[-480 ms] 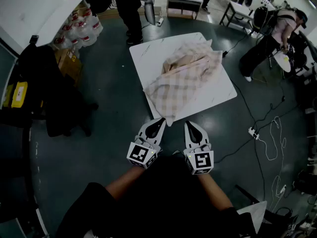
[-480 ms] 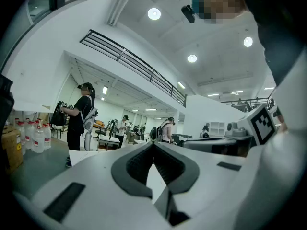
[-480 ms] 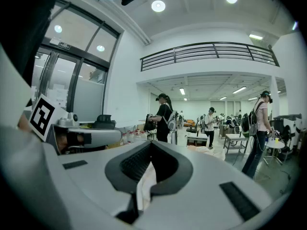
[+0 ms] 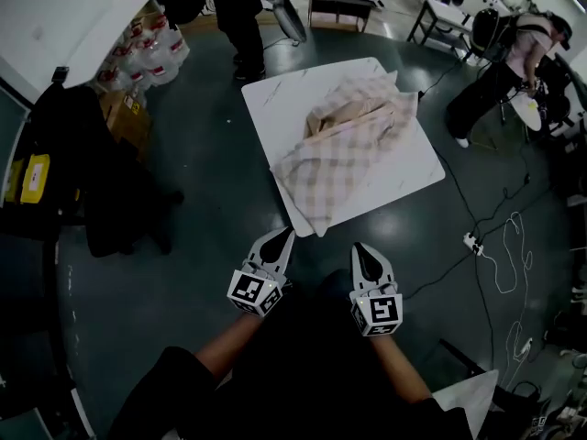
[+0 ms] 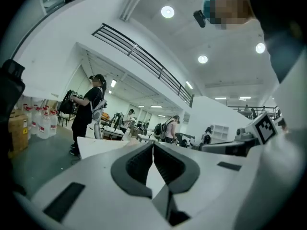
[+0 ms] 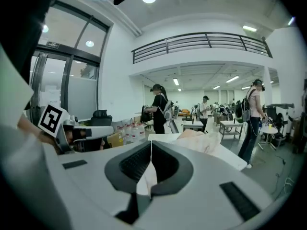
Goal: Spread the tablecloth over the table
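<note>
Dark floor [image 4: 197, 246] surrounds a white table [image 4: 275, 94] at upper centre, where the tablecloth [image 4: 353, 145] lies bunched, unspread. Below it, left gripper [image 4: 285, 234] and right gripper [image 4: 359, 249] point towards its near corner, jaws closed on nothing, likely ready to reach.

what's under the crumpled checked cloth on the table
The white table shows bare beside the tablecloth, which lies bunched on top of it. Anything beneath its folds is covered and cannot be seen.
</note>
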`<state>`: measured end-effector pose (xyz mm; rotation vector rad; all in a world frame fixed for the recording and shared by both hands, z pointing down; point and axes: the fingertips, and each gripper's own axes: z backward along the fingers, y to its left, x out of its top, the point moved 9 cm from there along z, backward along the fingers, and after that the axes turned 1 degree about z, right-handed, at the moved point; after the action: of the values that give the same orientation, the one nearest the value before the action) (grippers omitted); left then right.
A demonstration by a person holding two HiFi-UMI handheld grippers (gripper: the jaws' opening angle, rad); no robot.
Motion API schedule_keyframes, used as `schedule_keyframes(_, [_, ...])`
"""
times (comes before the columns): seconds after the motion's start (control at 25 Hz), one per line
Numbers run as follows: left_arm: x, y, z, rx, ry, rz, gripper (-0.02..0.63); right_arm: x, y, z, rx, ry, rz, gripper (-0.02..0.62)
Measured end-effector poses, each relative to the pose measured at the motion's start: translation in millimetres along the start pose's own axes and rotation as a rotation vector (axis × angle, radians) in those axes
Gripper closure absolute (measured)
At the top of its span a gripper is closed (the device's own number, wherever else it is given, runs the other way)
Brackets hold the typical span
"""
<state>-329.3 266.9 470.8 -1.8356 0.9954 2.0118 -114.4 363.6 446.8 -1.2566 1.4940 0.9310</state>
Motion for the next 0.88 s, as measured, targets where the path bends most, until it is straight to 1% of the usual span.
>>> schedule_keyframes(0.16, [-16.8,27.0,-8.6,0.012,0.078,-0.044,0.588,-31.7,-4.5,-9.2,0.030,0.123,-0.057,0.577])
schedule_keyframes(0.28, [-28.1,53.0,-21.8,0.043,0.138,-0.046,0.588,-50.9,-8.6,-28.1,0.063,0.179,-0.078,0.577])
schedule_keyframes(0.4, [-34.7,74.6,-41.9,0.070,0.183,-0.064,0.588,-61.3,-14.1,-52.2,0.092,0.204,-0.111,0.577])
schedule_keyframes(0.52, [-42.5,89.6,-67.1,0.093,0.225,-0.082,0.588,-64.8,-25.3,-81.1,0.129,0.216,-0.101,0.577])
schedule_keyframes(0.64, [-48.2,108.6,-87.5,0.131,0.297,-0.084,0.588,-69.5,-33.8,-113.8,0.167,0.238,-0.098,0.577])
schedule_keyframes(0.76, [-51.9,119.7,-100.4,0.153,0.362,-0.091,0.588,-77.3,-45.9,-133.0,0.195,0.280,-0.102,0.577])
schedule_keyframes(0.88, [-52.5,132.8,-111.5,0.194,0.383,-0.103,0.588,-86.8,-63.0,-150.3,0.217,0.322,-0.103,0.575])
